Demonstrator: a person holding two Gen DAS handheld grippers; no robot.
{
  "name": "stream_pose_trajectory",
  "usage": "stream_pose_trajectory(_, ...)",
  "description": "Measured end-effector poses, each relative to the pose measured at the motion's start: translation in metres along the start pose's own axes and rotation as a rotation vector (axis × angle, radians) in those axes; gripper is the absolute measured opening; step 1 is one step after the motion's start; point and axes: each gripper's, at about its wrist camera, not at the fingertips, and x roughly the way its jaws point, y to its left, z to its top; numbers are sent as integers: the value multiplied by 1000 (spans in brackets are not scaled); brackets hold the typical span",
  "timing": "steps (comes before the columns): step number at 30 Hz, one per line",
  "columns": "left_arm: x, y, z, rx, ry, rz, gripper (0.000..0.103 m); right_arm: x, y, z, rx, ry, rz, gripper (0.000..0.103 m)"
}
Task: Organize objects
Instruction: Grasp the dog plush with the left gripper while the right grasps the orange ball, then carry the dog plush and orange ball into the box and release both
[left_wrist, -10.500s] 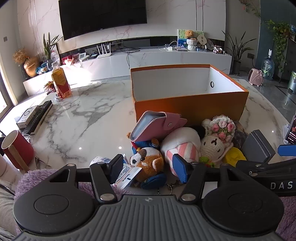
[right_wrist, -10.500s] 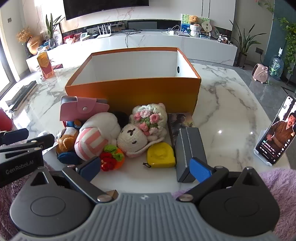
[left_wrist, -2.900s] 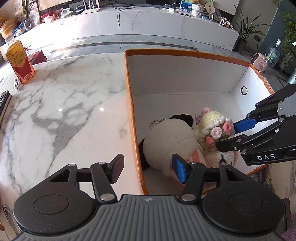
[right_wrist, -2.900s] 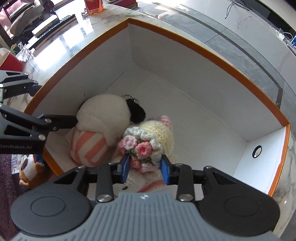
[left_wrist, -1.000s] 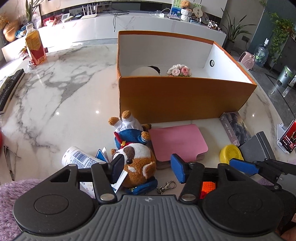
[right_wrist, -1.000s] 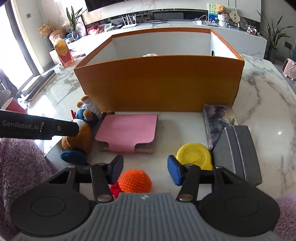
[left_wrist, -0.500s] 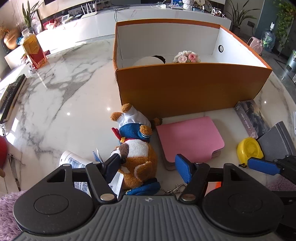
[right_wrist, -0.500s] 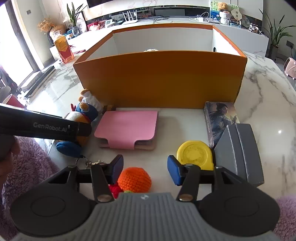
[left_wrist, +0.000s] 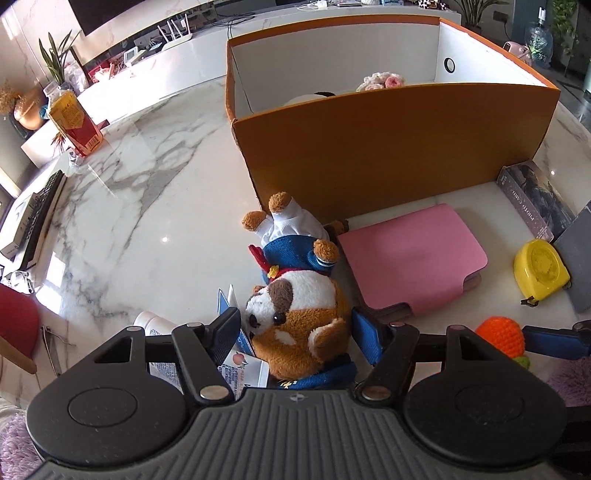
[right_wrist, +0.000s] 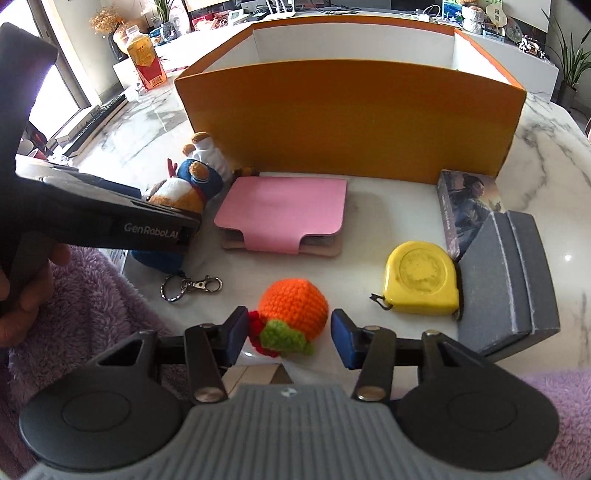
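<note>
Brown plush dog (left_wrist: 295, 317) sits between spread left tongs (left_wrist: 295, 332); right tongs (right_wrist: 286, 334), also spread, may nudge the orange crocheted fruit (right_wrist: 293, 310) away.

Brightness: both views are bright daylight, colours vivid.
Light source: in the right wrist view a window (right_wrist: 55, 85) at the upper left is blown out to white.
Glare: the marble surface (left_wrist: 122, 206) carries small specular dots and a pale sheen; the surface near the window washes out.
Shadows: the orange box (left_wrist: 388, 147) casts a soft shadow onto the pink wallet (left_wrist: 410, 258) side; the plush dog (left_wrist: 299, 314) darkens under the left tongs (left_wrist: 295, 332).
Distortion: strong fisheye; box edges bow and corners go black.
Focus: centres are sharp; the dark handle (right_wrist: 26, 110) at the far left is blurred.
</note>
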Motion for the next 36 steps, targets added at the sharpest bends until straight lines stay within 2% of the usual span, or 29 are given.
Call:
stream_pose_trajectory(2, 1, 0, 0, -2, 1, 1, 76, 3, 1, 0, 2, 4, 11, 45)
stream_pose_trajectory(5, 2, 0, 0, -7, -2, -3, 73, 6, 0, 1, 10, 4, 27, 45)
stream_pose_trajectory(11, -3, 5, -1, -40, -20, -19, 63, 6, -3, 2, 37, -1, 53, 42)
stream_pose_trajectory(17, -17, 15, -4, -96, -50, -74, 59, -7, -7, 8, 39, -44, 54, 40)
stream_pose_trajectory(22, -40, 24, -3, -134, -96, -122, 59, -25, -14, 20, 62, -97, 69, 40)
stream_pose_trajectory(28, -79, 28, 6, -132, -188, -168, 59, -50, -20, 43, 68, -179, 81, 40)
stream_pose_trajectory(36, -114, 28, 43, -146, -296, -309, 59, -83, -33, 83, 49, -295, 74, 40)
